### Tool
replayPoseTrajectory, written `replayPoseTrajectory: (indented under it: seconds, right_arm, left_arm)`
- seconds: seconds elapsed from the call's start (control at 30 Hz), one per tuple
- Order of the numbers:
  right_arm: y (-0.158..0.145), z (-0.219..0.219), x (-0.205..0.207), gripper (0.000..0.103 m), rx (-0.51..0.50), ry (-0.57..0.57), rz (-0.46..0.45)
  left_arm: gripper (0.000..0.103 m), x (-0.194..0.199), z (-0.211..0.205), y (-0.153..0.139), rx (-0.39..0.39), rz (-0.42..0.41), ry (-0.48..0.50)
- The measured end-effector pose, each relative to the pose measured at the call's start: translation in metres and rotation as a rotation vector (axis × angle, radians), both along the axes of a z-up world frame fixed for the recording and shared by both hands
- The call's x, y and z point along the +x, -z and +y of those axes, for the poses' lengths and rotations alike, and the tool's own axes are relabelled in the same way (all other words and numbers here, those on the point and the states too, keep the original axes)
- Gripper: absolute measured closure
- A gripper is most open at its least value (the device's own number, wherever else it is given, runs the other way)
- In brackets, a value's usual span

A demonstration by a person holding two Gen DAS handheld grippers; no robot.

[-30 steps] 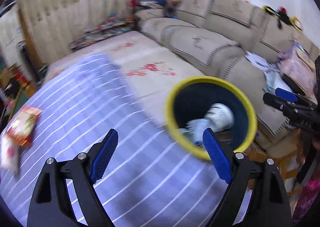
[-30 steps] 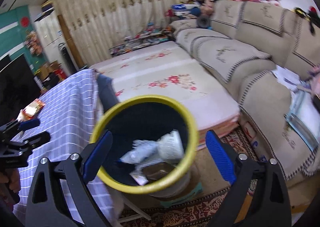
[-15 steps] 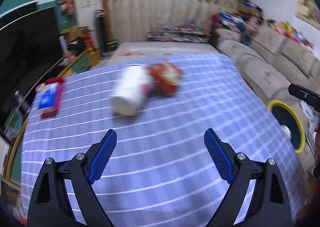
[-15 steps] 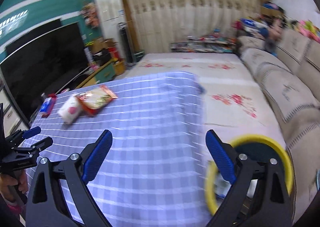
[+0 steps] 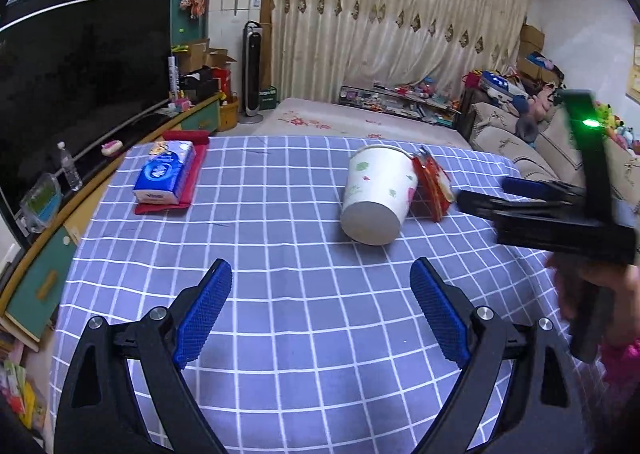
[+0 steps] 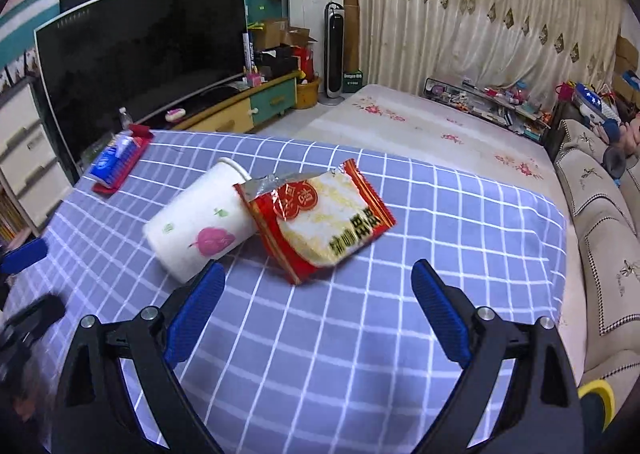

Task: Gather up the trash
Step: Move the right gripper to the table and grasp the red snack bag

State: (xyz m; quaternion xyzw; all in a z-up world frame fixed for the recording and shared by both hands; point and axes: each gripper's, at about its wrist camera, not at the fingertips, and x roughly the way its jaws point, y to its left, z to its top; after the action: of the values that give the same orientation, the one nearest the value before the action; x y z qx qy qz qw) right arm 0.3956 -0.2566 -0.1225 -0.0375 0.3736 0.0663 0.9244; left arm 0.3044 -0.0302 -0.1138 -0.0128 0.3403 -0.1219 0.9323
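Paper cup [image 6: 200, 226] on its side mid-surface, torn red snack wrapper [image 6: 320, 220] leaning against its rim side. Right gripper [image 6: 316, 306] hovers just short of the wrapper, fingers spread, empty. Left gripper [image 5: 320, 310] likewise spread, facing the cup's base. Judgement: pinch the wrapper's free near edge, lift clear so the cup doesn't roll. Yellow bin rim [image 6: 598, 394] beyond the surface's near-right corner.

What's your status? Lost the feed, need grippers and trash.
Left gripper open, empty. Right gripper open, empty. Paper cup on its side, snack wrapper leaning against it. Nothing blocking.
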Motion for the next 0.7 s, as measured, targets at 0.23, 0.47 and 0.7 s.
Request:
replayPoseTrajectory:
  seconds: [0.23,0.47,0.7]
  right_arm:
    - [0.023,0.024,0.034,0.013,-0.084,0.026,0.033]
    - [0.031,0.03,0.05,0.052,-0.117,0.053,0.061]
    - [0.008,0.008,0.022,0.096,-0.077,0.088,0.001]
  left_arm:
    - [0.013,0.001,-0.005,0.007,-0.013,0.033,0.001]
    - [0.013,0.004,-0.006,0.015,-0.007,0.047,0.004]
    - [0.012,0.005,-0.007,0.018,-0.004,0.052,0.013]
